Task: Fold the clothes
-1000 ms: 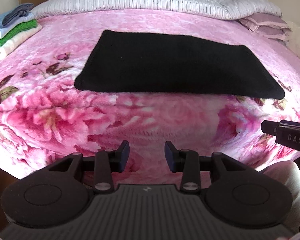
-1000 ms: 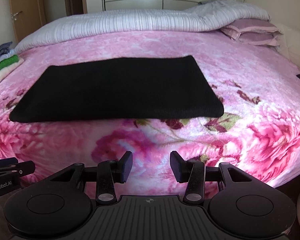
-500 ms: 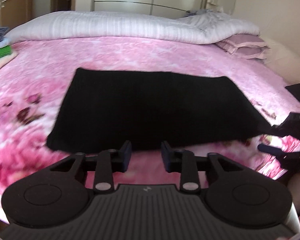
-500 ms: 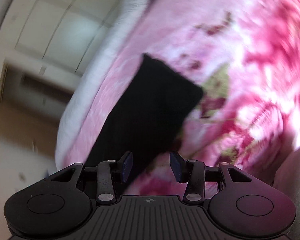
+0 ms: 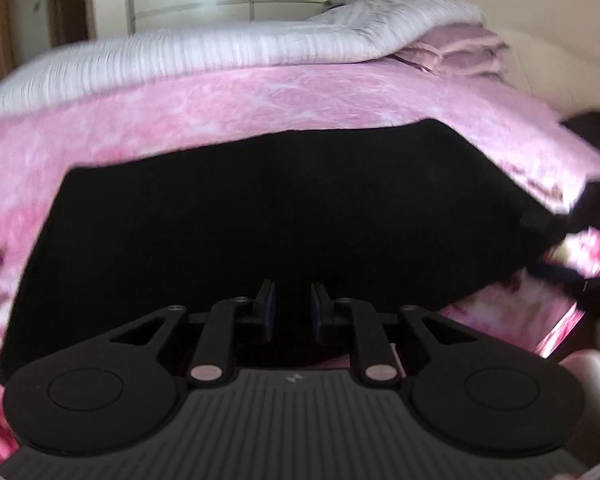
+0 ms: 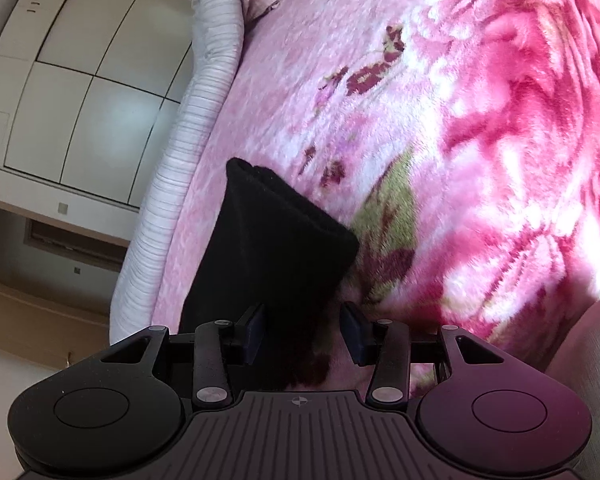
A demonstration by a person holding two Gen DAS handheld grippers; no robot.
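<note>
On the pink bed [image 5: 260, 108] the black cloth [image 5: 260, 208] lay flat, its near edge between the closing left tool [image 5: 293, 312], its corner inside the spread right tool [image 6: 304, 334]; both should pinch every layer before lifting.

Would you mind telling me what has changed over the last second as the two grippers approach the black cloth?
Both grippers moved in from the bed's near edge to the folded black cloth. The left gripper now sits over its near edge, jaws closing, not yet pinching it. The right gripper rolled sideways and straddles the cloth's right end, jaws unchanged and open. The cloth stays flat on the pink floral blanket.
</note>
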